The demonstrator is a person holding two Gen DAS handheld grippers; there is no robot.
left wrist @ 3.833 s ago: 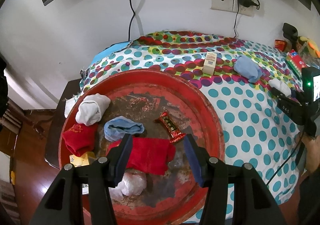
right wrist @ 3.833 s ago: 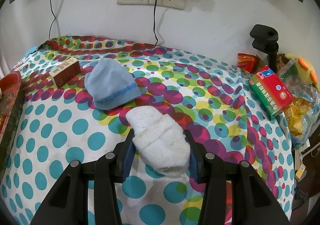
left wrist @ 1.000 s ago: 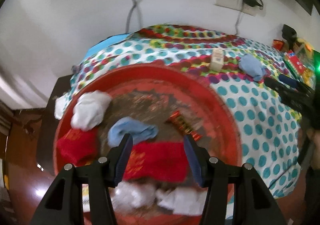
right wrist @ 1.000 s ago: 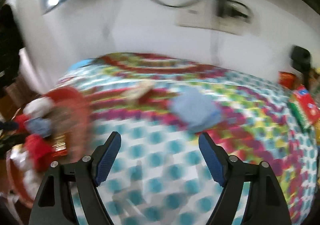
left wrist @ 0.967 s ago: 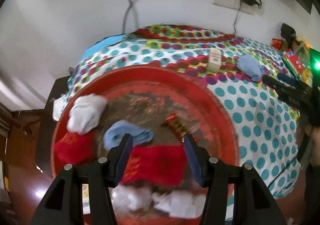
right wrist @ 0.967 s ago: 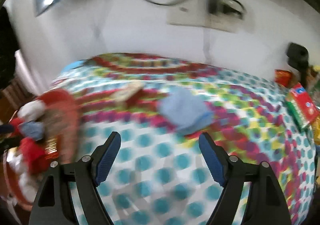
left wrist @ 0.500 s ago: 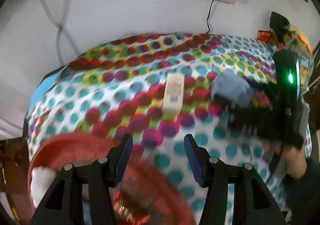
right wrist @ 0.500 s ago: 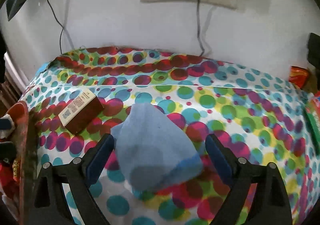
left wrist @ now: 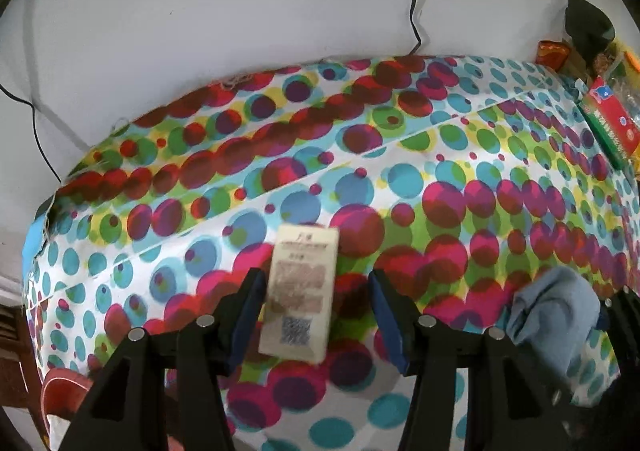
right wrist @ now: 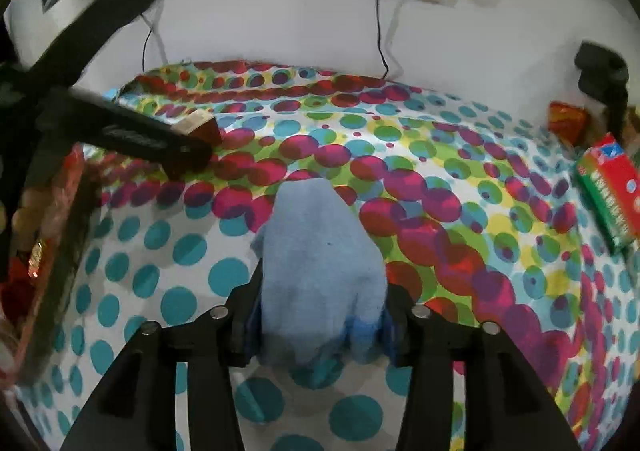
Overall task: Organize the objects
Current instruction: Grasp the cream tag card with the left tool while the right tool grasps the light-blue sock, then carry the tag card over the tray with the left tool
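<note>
Two grippers: left gripper (left wrist: 316, 307) open astride cream carton (left wrist: 300, 291); right gripper (right wrist: 320, 315) jaws closing, pressing blue sock (right wrist: 320, 267).

Left gripper (left wrist: 316, 305) fingers straddle a cream box (left wrist: 300, 293) at lower centre on a polka-dot cloth (left wrist: 440, 155); gap on the right side.

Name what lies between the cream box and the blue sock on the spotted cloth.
Only bare spotted cloth separates the cream box from the blue sock, per the left wrist view.
</note>
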